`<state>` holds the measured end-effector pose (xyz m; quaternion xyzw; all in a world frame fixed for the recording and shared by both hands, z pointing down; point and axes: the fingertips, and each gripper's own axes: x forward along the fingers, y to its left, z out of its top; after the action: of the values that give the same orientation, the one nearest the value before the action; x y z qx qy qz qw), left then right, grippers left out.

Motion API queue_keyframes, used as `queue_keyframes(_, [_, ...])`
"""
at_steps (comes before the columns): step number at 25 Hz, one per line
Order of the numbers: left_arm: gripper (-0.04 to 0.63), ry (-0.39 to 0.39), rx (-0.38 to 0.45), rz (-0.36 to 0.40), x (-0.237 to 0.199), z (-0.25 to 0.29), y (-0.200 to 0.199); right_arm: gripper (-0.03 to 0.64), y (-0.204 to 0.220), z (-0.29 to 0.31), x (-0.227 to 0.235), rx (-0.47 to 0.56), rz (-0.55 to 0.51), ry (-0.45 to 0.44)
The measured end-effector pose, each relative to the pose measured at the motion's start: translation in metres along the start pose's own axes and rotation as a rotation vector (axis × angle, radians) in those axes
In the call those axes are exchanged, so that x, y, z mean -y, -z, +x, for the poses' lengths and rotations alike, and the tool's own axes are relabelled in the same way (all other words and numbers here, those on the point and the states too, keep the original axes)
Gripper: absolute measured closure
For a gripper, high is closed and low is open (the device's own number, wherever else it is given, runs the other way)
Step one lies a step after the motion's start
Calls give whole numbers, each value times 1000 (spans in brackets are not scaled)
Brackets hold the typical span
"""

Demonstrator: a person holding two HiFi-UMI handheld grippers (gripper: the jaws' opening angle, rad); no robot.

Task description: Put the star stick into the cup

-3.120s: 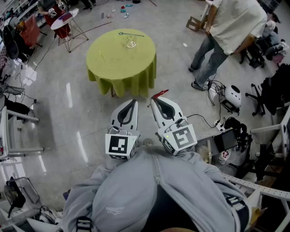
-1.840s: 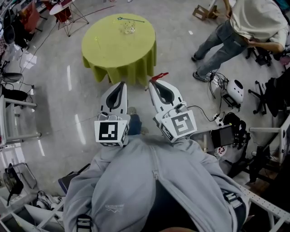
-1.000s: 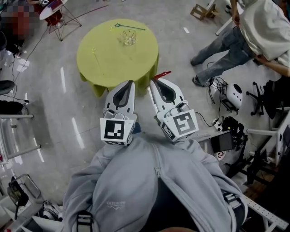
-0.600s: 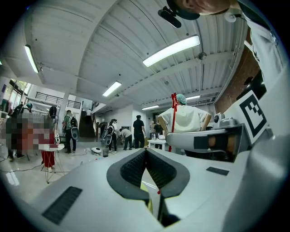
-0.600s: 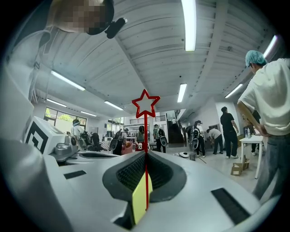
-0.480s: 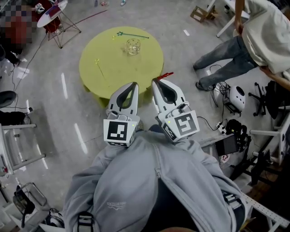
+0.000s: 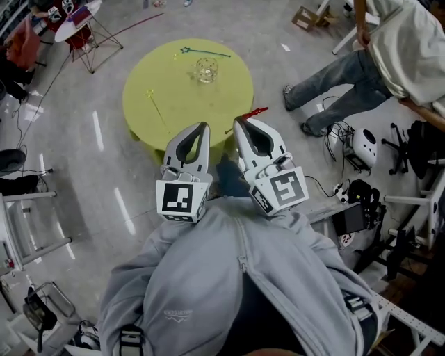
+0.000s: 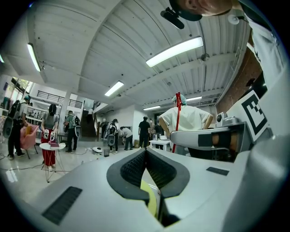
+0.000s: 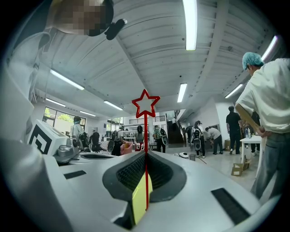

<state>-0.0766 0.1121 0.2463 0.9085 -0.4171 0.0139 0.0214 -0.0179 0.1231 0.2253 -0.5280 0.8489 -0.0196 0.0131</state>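
Note:
A round table with a yellow-green cloth (image 7: 182, 104) stands ahead of me on the floor. On its far side stands a clear cup (image 7: 206, 69), with a dark green star stick (image 7: 206, 52) lying behind it. A thin yellow star stick (image 7: 157, 106) lies on the table's left part. My right gripper (image 7: 238, 122) (image 9: 146, 152) is shut on a red star stick (image 9: 146, 131) that points up and forward; its star tip (image 7: 256, 112) shows near the table's edge. My left gripper (image 7: 202, 127) (image 8: 146, 149) is shut with nothing in it. Both are held short of the table.
A person in a pale shirt and jeans (image 7: 361, 55) stands at the right of the table. Cables, a white helmet-like object (image 7: 359, 146) and office chairs (image 7: 417, 146) crowd the floor at the right. A small red folding table (image 7: 76, 17) is at the far left.
The table has come nearer to the grippers as I moved toward it. The person at the right has shifted their legs. Both grippers stay shut, the right still on the red stick.

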Motion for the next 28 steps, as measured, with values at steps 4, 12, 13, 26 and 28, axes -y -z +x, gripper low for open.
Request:
queue_keyframes(4, [578,-1,7,-3,-6,5,0,583,-1,5,4,3,-8,7])
queue_keyframes(12, [578,-14,-1,-13,-24,33,2,583,0,33,22,-9,-11,-5])
queue_keyframes(13, [578,-15,-4,-14,-26,38,3,583,2,37,26,-11,-10,-7])
queue_keyframes(26, [578,-67,-12,-18,-77,139,4,583,9,128,99,-27,4,-75])
queue_keyframes(28, [578,-77,-14,-21,-85,159,4,583,9,145,114,-32,5,-88])
